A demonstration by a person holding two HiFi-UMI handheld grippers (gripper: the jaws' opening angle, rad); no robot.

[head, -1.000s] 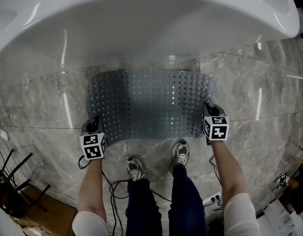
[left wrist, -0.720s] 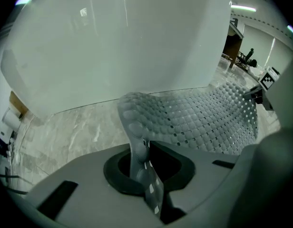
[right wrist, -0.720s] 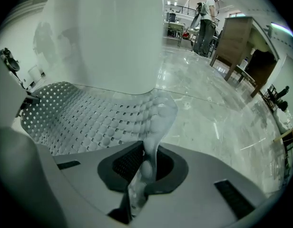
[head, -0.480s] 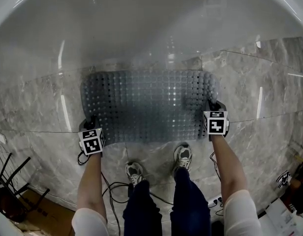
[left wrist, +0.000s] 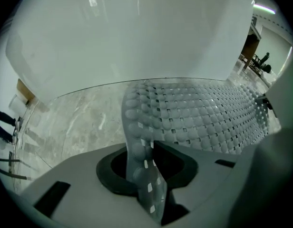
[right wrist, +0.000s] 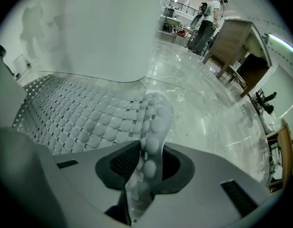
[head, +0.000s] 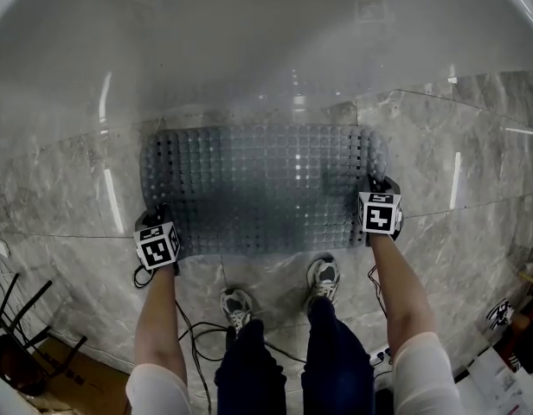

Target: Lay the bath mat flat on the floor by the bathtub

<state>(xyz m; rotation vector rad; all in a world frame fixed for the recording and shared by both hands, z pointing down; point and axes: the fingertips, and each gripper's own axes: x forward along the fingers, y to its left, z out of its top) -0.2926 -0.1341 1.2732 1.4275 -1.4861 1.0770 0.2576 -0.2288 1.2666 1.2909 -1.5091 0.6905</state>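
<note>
Bath mat corners stand upright between both pairs of jaws, one near corner in the left gripper and the other in the right gripper. Both sets of jaws are opening, with a narrow gap beside the bumpy rubber. Beyond the corners, the mat lies spread on the marble floor, its far edge along the foot of the bathtub.

The step in hand looks like the release. To do it well, the person should let the jaws part fully, then draw each gripper low and straight back toward the shoes. That way neither pad snags a hole and drags the mat askew, and both curled corners can drop flat.
</note>
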